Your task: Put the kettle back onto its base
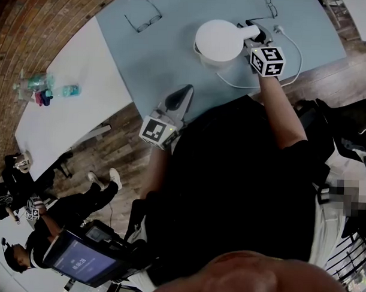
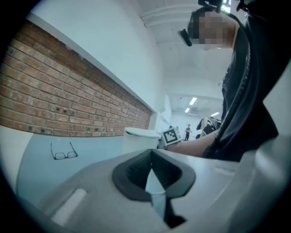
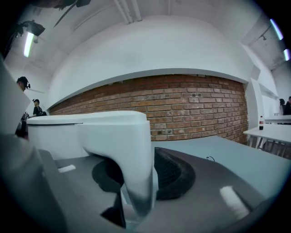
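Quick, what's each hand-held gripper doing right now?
Left hand-held gripper: closed, empty.
Right hand-held gripper: jaws around the kettle handle; pressing or loose cannot be told.

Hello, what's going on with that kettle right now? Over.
Left tool shut, empty. Right tool round handle of kettle, grip unclear. Base not in sight; white cable loops beside kettle, nothing blocking.
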`<state>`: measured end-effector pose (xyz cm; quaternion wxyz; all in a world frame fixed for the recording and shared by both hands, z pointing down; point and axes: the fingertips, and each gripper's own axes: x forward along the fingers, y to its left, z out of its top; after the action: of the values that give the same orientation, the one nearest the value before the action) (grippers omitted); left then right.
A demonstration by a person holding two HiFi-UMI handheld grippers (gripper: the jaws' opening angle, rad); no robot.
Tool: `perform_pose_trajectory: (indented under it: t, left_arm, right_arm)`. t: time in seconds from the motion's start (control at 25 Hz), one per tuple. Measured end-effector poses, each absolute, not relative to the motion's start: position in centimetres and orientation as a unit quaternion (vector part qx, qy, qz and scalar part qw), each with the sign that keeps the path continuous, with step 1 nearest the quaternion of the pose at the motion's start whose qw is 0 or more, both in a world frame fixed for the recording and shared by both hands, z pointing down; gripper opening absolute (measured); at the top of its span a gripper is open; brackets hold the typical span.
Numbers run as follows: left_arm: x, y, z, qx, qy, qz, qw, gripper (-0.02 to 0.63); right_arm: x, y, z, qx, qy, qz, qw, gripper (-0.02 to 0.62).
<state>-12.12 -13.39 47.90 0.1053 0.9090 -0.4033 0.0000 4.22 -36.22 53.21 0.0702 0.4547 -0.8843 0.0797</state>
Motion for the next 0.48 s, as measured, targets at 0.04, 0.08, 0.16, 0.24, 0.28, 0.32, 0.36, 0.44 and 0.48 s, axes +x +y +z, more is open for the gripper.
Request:
perform_pose_trajectory:
  t: [0.04,0.08,0.16,0.24,0.28,0.32,0.36,0.44,0.48]
  left_arm:
    - [-12.2,-13.4,47.9,0.909,-0.403,-0.001,0.106,0.002]
    - [-12.2,-13.4,47.9,0.910,-0.401,-0.002,0.106,0.002]
    - [-12.1,-13.2,47.9,0.912,-0.396,-0.001,0.105,0.002]
    - [-12.0,-13.1,47.9,0.914,-0.393,0.001,0.100,0.002]
    - [-11.9,-13.1,47.9,0.915,-0.392,0.002,0.098,0.002]
    - [-11.9,-13.0,47.9,0.916,-0.390,0.002,0.097,0.002]
    - [-11.8,-12.9,47.9,0.916,-0.389,0.002,0.097,0.002]
    - [-11.5,-12.4,47.8,0.918,-0.384,-0.001,0.103,0.002]
    - [-11.2,-12.2,47.7,0.919,-0.381,-0.002,0.106,0.002]
  right_arm:
    - [4.2,-36.3,53.2,0.456,-0.884,0.076,0.076,0.142]
    - [4.1,-36.2,53.2,0.456,-0.883,0.074,0.081,0.150]
    - [4.3,-36.0,53.2,0.457,-0.882,0.074,0.087,0.160]
    - [4.8,-35.5,53.4,0.461,-0.880,0.076,0.089,0.161]
    - [5.0,-35.2,53.6,0.463,-0.878,0.078,0.091,0.162]
    - [5.3,-35.0,53.7,0.466,-0.877,0.079,0.092,0.163]
    - [5.5,-34.7,53.8,0.469,-0.875,0.080,0.093,0.163]
    - [6.1,-34.0,54.0,0.474,-0.872,0.081,0.093,0.163]
    - [6.3,-33.6,54.0,0.475,-0.871,0.079,0.094,0.163]
